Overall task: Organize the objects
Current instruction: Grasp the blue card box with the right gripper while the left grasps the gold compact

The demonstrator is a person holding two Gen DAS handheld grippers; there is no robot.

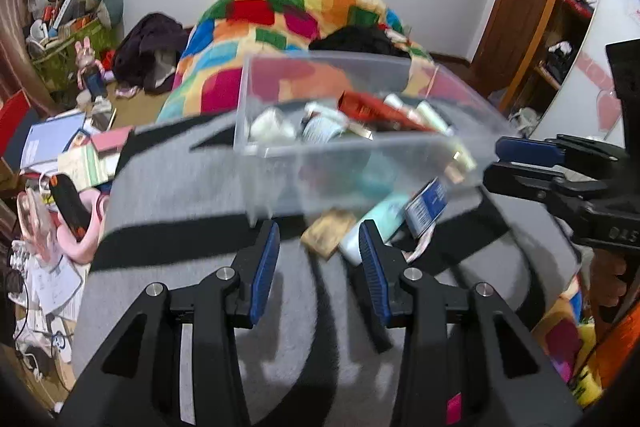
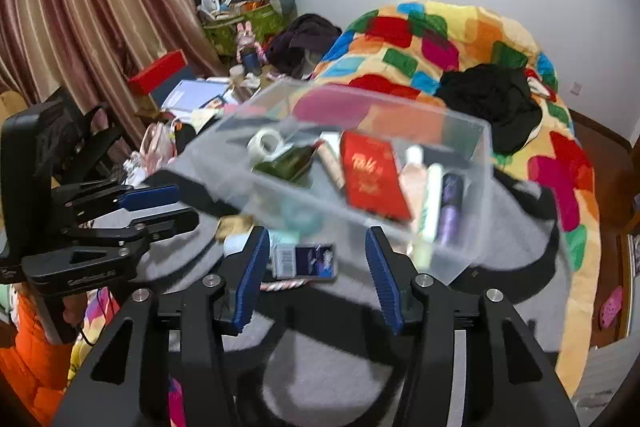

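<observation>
most items already lay in the clear box [image 2: 360,163], a few remained near it, and both grippers' fingers [image 1: 264,267] stood spread, empty.

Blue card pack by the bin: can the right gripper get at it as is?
Probably yes. The blue card pack lies outside the clear bin, on the grey cloth, just ahead of the open right gripper, nothing covering it.
</observation>
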